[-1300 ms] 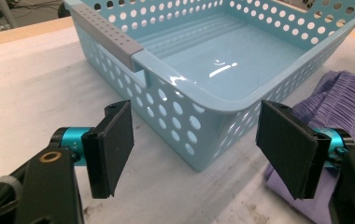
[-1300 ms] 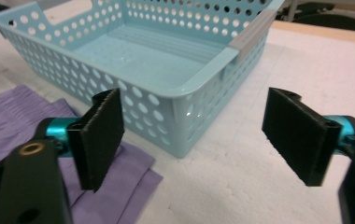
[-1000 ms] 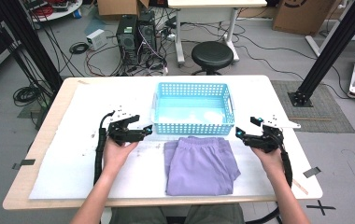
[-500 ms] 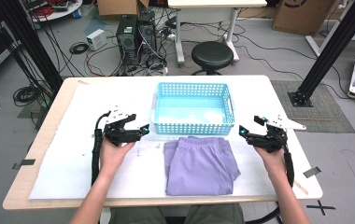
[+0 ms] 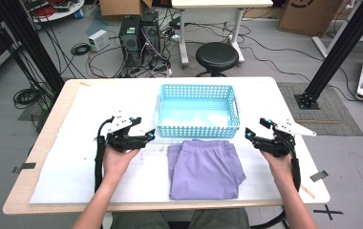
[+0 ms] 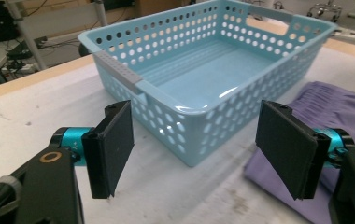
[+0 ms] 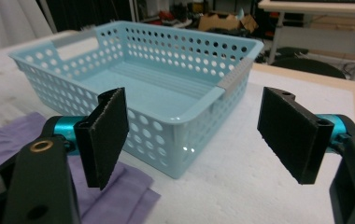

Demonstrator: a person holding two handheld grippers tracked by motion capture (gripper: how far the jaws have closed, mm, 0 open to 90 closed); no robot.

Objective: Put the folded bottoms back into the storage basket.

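A folded purple garment (image 5: pixel 203 167) lies flat on the white table cover, just in front of an empty light-blue perforated basket (image 5: pixel 197 130). My left gripper (image 5: pixel 144 130) hovers left of the garment, jaws wide apart and empty, pointing toward the basket's near left corner (image 6: pixel 185 140). The garment's edge (image 6: pixel 339 112) shows at the right of the left gripper view. My right gripper (image 5: pixel 256 129) is held right of the garment, also open and empty. In the right gripper view the basket (image 7: pixel 166 135) stands ahead, with purple cloth (image 7: pixel 124 196) low at the left.
The table's near edge (image 5: pixel 160 207) runs along the person's side. A black stool (image 5: pixel 217 56), computer towers (image 5: pixel 139 33) and cables stand on the floor behind the table. Bare white cover (image 5: pixel 69 162) spreads left of the left gripper.
Both hands have drifted slightly; the right gripper has moved a little outward to the right. Garment and basket have stayed in place.
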